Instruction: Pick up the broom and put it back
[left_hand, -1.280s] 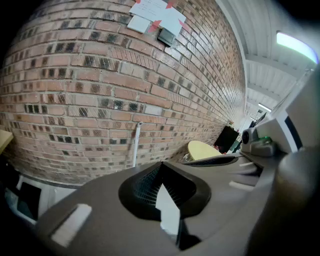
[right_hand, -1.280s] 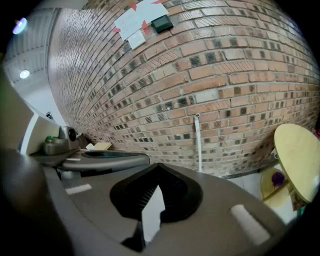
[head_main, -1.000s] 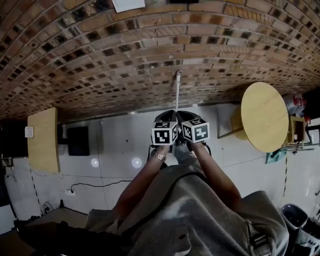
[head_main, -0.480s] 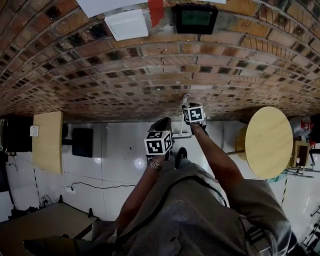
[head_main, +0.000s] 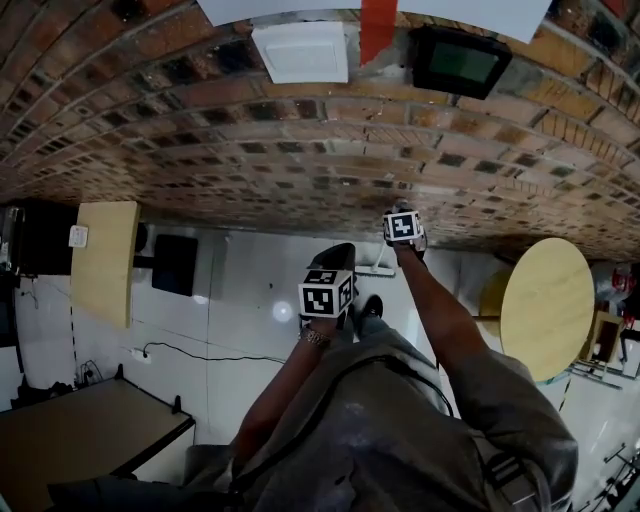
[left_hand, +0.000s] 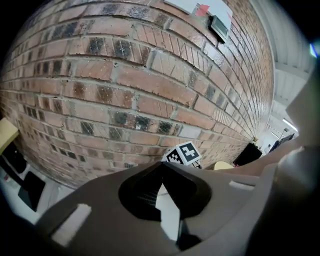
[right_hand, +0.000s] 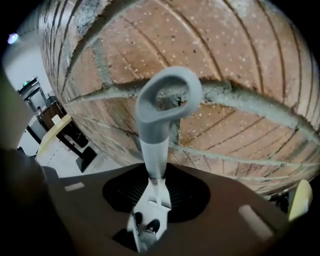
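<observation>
Hiding from sight: most of the broom (right_hand: 161, 117). Only its grey handle end with the hanging loop shows, in the right gripper view; the shaft and bristles drop below that frame's edge.
Blocked in the head view: the handle cannot be made out behind the right gripper (head_main: 401, 228) and its marker cube.
Hard to make out: a small pale shape (head_main: 374, 268) on the floor (head_main: 240, 290) at the foot of the brick wall (head_main: 250, 150), just under the right gripper. It is too small to name.
Person: forearms and a grey top fill the lower middle of the head view and cover the floor beneath them.
Broom position: upright, with the handle end rising out of the right gripper's jaws. The loop sits close against the brick wall at a mortar joint; whether it touches the wall cannot be told.
Right gripper: jaws closed onto the grey handle just under the loop, pads pressing it from both sides. The arm is stretched toward the wall.
Left gripper (head_main: 327, 293): jaws brought together at the tips with nothing between them. It is held nearer the body, apart from the broom. Its own view faces the wall, with the right gripper's cube beyond the tips.
Surroundings: a round wooden table (head_main: 548, 305) at the right and a rectangular wooden top (head_main: 105, 258) at the left, both by the wall and well apart from the grippers.
</observation>
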